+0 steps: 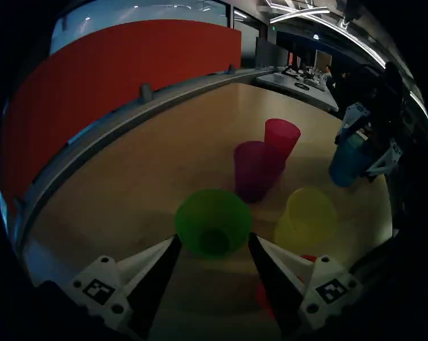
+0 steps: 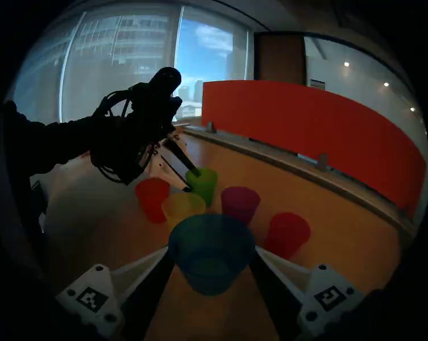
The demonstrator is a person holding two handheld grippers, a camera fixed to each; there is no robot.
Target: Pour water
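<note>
A green cup [image 1: 214, 219] sits between the fingers of my left gripper [image 1: 214, 237], which is shut on it; I look down into its mouth. The right gripper view shows this green cup [image 2: 203, 184] low over the table, held by the left gripper [image 2: 192, 170]. My right gripper [image 2: 211, 250] is shut on a blue cup [image 2: 211, 267]. In the left gripper view the blue cup [image 1: 349, 162] hangs tilted above the table at the far right, in the right gripper [image 1: 368, 139]. Whether either cup holds water is too dark to tell.
On the wooden table [image 1: 157, 165] stand a purple cup [image 1: 254, 170], a pink-red cup [image 1: 281, 136], a yellow cup [image 1: 307, 219] and a red cup [image 2: 152, 199]. A red partition [image 1: 128, 62] runs along the table's far edge. A dark sleeve [image 2: 54, 142] reaches in from the left.
</note>
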